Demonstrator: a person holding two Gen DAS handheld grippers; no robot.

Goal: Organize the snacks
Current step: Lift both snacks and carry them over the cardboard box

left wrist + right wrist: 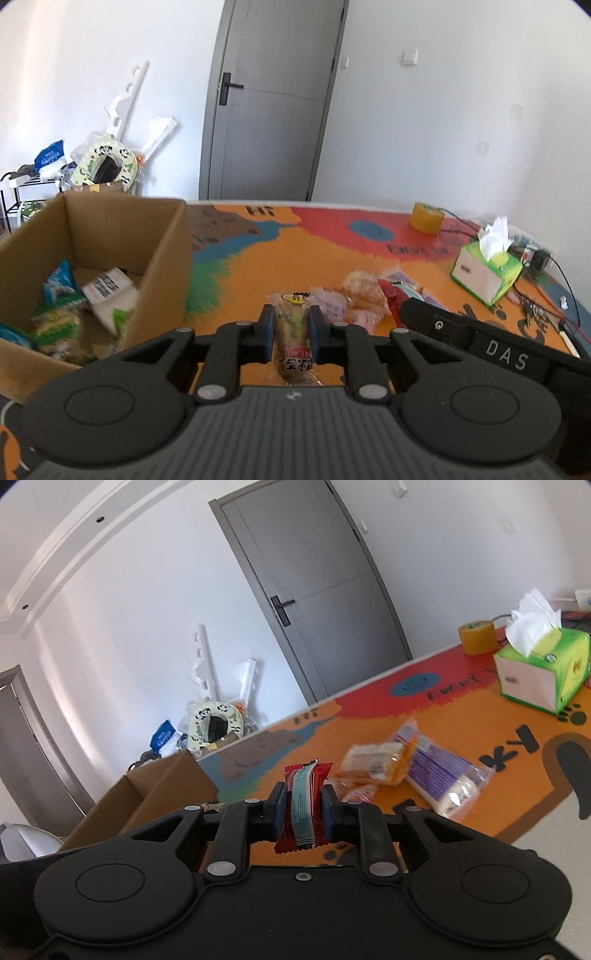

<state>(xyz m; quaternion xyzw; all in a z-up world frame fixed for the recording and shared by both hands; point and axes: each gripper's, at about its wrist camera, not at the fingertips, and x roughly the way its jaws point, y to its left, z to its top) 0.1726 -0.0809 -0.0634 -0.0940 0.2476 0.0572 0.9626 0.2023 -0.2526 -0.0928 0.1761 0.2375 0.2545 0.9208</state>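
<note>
My left gripper (292,326) is shut on a clear-wrapped yellow-green snack pack (293,334), held above the orange table mat. To its left stands an open cardboard box (162,258) holding several snack packets (70,314). My right gripper (303,805) is shut on a red snack packet (304,806) with a teal stripe, lifted over the table. More snacks lie on the mat: a pale cake pack (373,762), a purple-striped pack (443,775) and pink wrapped ones (332,306). The right gripper's black body (480,343) shows in the left wrist view.
A green tissue box (543,672) and a yellow tape roll (476,637) stand at the table's far right, with cables (546,295) near them. Beyond the table are a grey door (269,110) and clutter on a rack (103,166) by the wall.
</note>
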